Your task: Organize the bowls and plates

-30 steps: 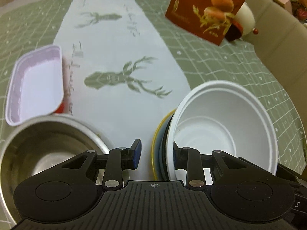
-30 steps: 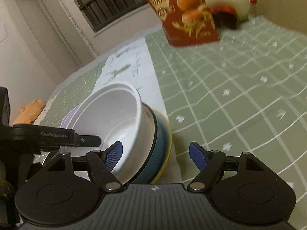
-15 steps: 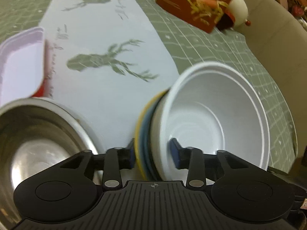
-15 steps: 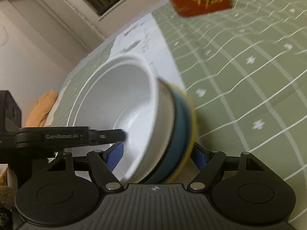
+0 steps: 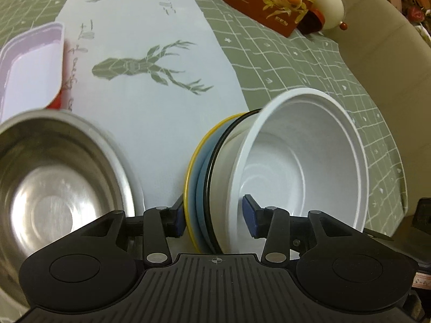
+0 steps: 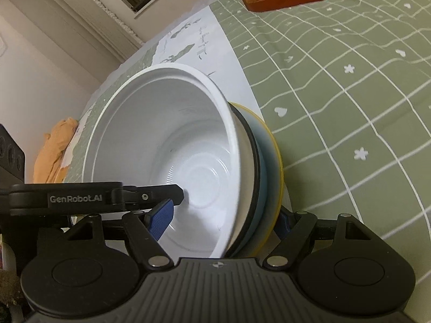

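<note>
In the left wrist view, the left gripper [image 5: 214, 219] straddles the near edge of a nested stack: a white plastic bowl [image 5: 299, 161] sitting in a black-rimmed dish, on a blue plate with a yellow rim [image 5: 191, 177]. Its jaws have just been opening. One blue pad is outside the yellow rim, while the other stands inside the bowl with a gap to the wall, so it does not clamp. The stack is tipped up on edge, just right of a steel bowl [image 5: 59, 177]. Left of and beyond the steel bowl lies a pale pink tray [image 5: 29, 64] on the deer-print runner [image 5: 140, 62].

In the right wrist view, the right gripper [image 6: 225, 219] closes at medium width across the same stack, one pad inside the white bowl and the other behind the yellow rim. The grip likely carries the whole load alone.

The risk is that the loosely nested bowl slides out of the tilted stack, or the smooth plate slips from the pads.

Only the left view shows the steel bowl and tray. Only the right view shows the left gripper's finger [image 6: 150, 195] reaching into the bowl, and an orange cloth [image 6: 54, 150] beyond.
</note>
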Action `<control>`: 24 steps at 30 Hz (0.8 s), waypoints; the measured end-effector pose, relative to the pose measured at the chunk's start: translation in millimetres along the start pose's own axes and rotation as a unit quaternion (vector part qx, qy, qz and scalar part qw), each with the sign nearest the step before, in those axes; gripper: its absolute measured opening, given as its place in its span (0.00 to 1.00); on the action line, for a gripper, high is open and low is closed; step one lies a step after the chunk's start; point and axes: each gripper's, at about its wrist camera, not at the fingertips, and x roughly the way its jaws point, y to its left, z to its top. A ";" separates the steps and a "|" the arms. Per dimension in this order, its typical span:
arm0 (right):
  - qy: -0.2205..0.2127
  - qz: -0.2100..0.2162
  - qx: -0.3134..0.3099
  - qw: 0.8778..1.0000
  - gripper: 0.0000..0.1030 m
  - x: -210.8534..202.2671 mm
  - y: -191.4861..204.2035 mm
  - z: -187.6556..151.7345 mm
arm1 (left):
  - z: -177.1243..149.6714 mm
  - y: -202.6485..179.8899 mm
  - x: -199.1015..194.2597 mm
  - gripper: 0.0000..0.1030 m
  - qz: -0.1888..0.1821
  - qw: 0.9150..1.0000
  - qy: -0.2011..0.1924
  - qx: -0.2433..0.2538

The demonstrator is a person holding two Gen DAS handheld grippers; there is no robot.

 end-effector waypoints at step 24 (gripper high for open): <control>-0.045 -0.040 -0.061 0.996 0.75 -24.1 -0.2 -0.1 | -9.9 -9.4 -21.9 0.34 0.048 0.997 -0.040 0.038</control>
